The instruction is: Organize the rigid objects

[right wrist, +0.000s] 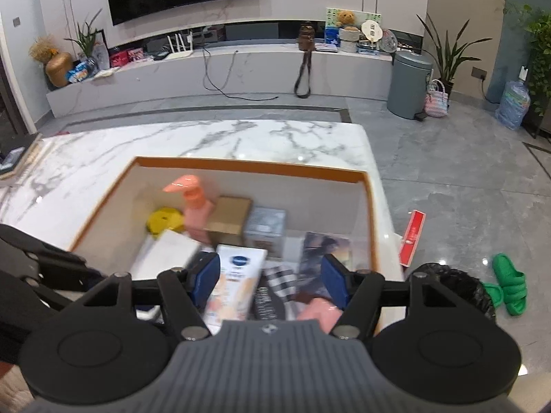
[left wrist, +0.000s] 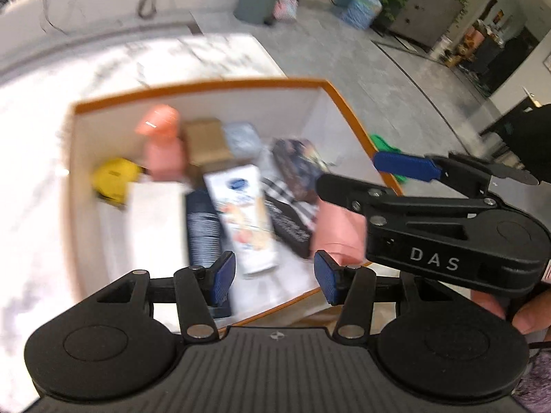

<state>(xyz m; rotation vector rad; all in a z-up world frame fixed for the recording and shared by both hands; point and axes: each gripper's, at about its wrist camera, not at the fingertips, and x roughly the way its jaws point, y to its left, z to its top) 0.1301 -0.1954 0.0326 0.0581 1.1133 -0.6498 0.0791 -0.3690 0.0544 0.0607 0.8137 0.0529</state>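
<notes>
An orange-rimmed white box (left wrist: 213,86) (right wrist: 248,166) stands on the marble table and holds several items: a pink pump bottle (left wrist: 162,144) (right wrist: 193,203), a yellow round thing (left wrist: 112,179) (right wrist: 164,219), a brown carton (left wrist: 206,144) (right wrist: 229,218), a grey box (right wrist: 265,225), a white carton with a blue logo (left wrist: 241,213) (right wrist: 237,282), a dark tube (left wrist: 203,230) and a pink item (left wrist: 339,230) (right wrist: 322,311). My left gripper (left wrist: 274,280) is open and empty above the box's near edge. My right gripper (right wrist: 272,280) is open and empty above the box; it shows in the left wrist view (left wrist: 365,175).
The white marble table (right wrist: 213,137) extends behind and left of the box. On the grey floor to the right lie a red flat box (right wrist: 411,237) and green slippers (right wrist: 509,284). A grey bin (right wrist: 408,84) and a TV bench (right wrist: 224,69) stand farther back.
</notes>
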